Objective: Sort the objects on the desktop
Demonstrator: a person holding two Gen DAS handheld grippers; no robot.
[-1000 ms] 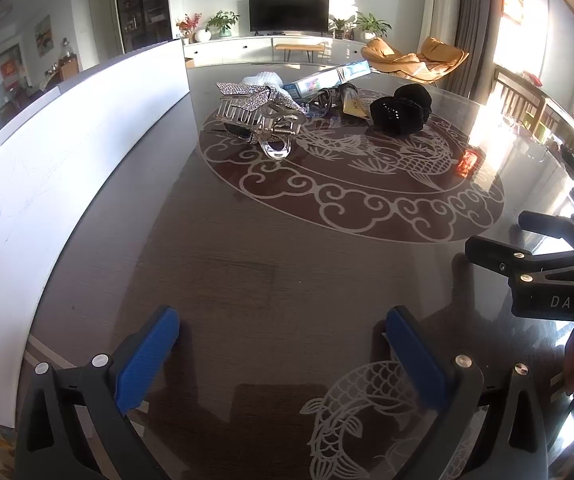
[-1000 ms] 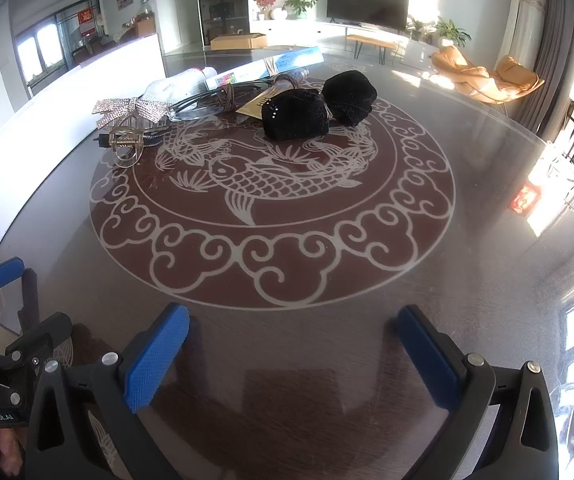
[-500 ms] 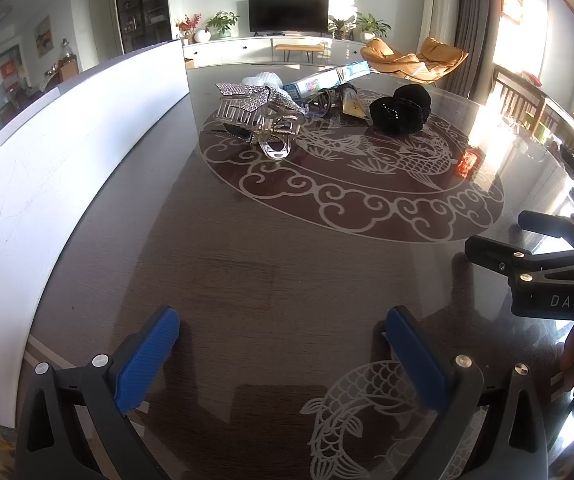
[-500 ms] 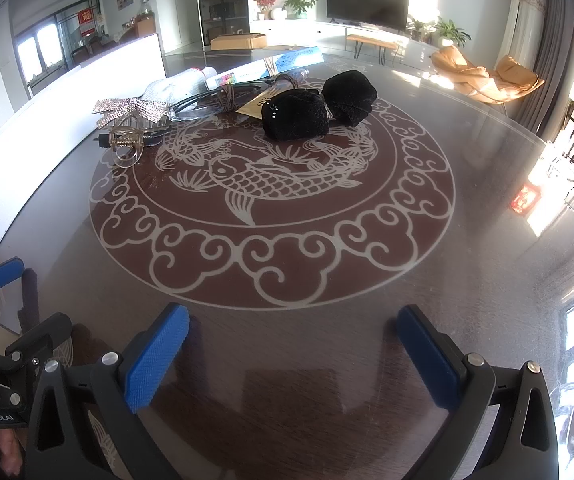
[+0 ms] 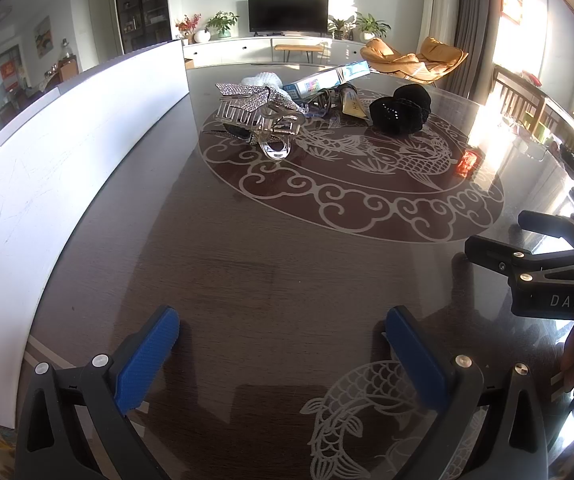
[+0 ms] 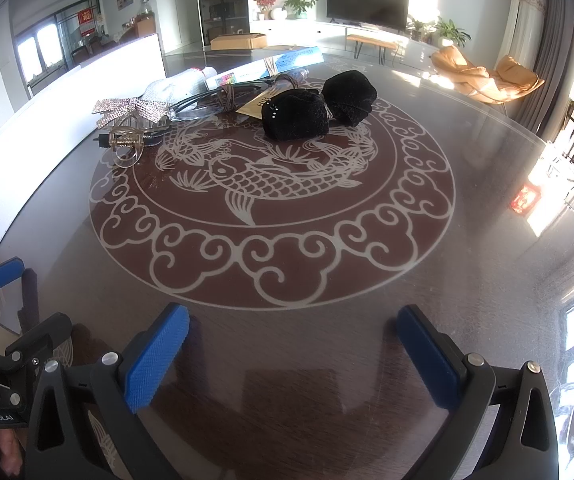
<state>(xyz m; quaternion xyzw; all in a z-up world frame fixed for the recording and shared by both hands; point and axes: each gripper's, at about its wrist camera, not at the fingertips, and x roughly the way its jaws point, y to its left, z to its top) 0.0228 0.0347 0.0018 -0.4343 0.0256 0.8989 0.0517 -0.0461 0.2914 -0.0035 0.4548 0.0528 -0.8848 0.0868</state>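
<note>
Both hand-held grippers hover low over the near edge of the dark worktop point(image 6: 487, 280), the left hand-held gripper point(image 5: 283, 344) and the right hand-held gripper point(image 6: 293, 336) each with fingers spread apart and empty. Far across, a rhinestone bow point(image 6: 129, 109), clear hair clip point(image 6: 127, 144), two black pouches point(image 6: 297, 120) and a long box point(image 6: 263, 66) lie clustered together.

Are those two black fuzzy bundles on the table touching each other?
Touching. In the right wrist view the nearer black bundle presses against the farther black bundle, with no table showing between them.
</note>
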